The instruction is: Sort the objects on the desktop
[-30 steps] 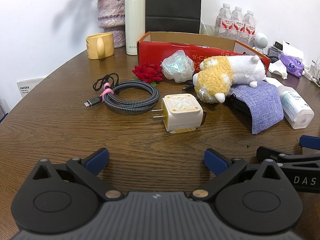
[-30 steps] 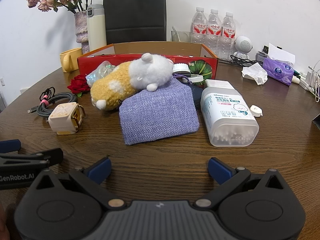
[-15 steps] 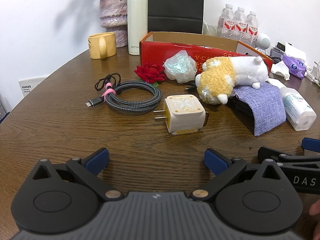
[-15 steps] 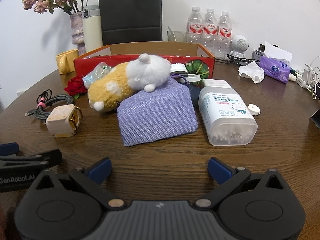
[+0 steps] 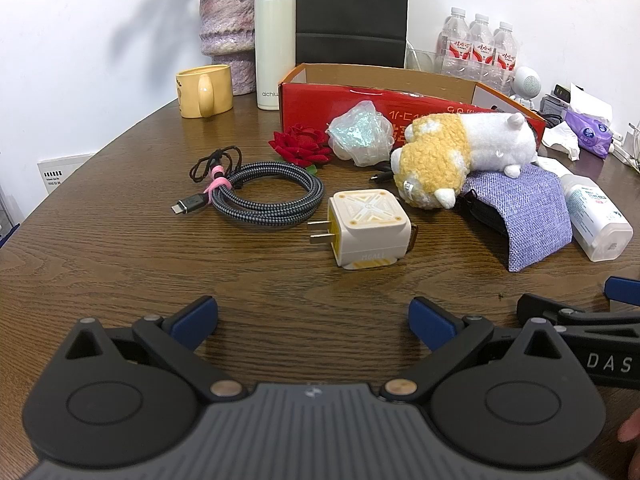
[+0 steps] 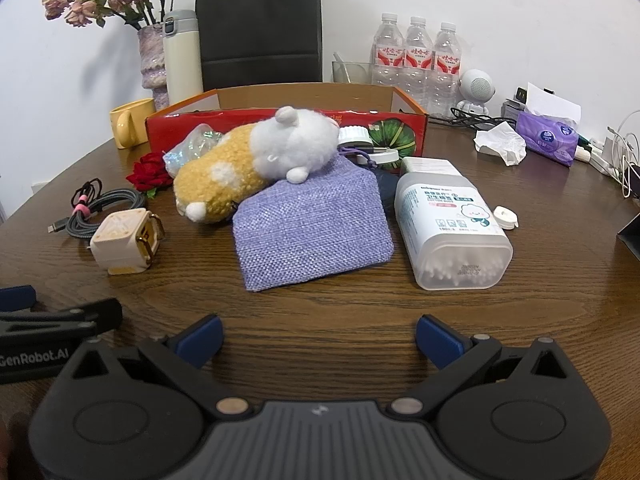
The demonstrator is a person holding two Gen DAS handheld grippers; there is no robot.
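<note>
My left gripper (image 5: 314,316) is open and empty, just short of a cream charger plug (image 5: 368,234). Behind it lie a coiled braided cable (image 5: 268,198), a red fabric rose (image 5: 300,146), a clear crumpled bag (image 5: 360,134) and a yellow-and-white plush toy (image 5: 460,156) resting on a purple cloth pouch (image 5: 528,210). My right gripper (image 6: 320,338) is open and empty, in front of the pouch (image 6: 312,228), the plush (image 6: 260,160) and a lying cotton swab box (image 6: 452,220). A red cardboard box (image 6: 304,118) stands open behind them.
A yellow mug (image 5: 204,90), a white thermos (image 5: 274,36) and a vase (image 5: 228,36) stand at the back left. Water bottles (image 6: 416,60), a small speaker (image 6: 476,90), tissues (image 6: 548,132) and cables (image 6: 620,156) are at the back right. A black bag (image 6: 260,24) stands behind the box.
Both grippers have drifted slightly, so the objects sit a little differently in each view. Nothing on the table has moved and both grippers stay open.
</note>
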